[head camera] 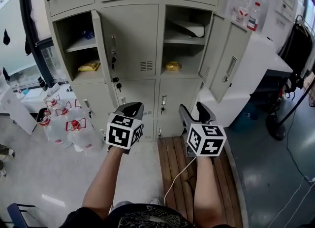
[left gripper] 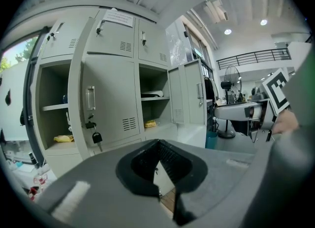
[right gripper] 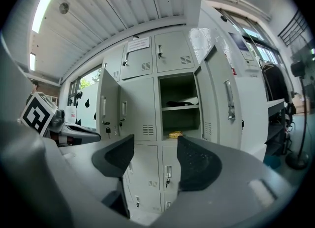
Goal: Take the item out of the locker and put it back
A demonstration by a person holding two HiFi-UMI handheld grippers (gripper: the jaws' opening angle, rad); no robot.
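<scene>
A grey locker bank (head camera: 133,40) stands ahead with two doors swung open. A yellow packet (head camera: 172,65) lies on the floor of the right open compartment (head camera: 184,45), and another yellow packet (head camera: 89,66) lies in the left open compartment. My left gripper (head camera: 132,107) hangs low before the lockers with its jaws shut and empty; in the left gripper view its tips (left gripper: 158,146) meet. My right gripper (head camera: 192,107) is open, with nothing between its pads (right gripper: 197,163). Past the right gripper's jaws, the yellow packet (right gripper: 174,134) shows far off.
The right compartment's open door (head camera: 229,64) juts toward a white counter (head camera: 256,69). Several water bottles (head camera: 66,123) stand on the floor at left. A wooden board (head camera: 172,173) with a white cable lies under my right arm. A stand base (head camera: 276,126) is at right.
</scene>
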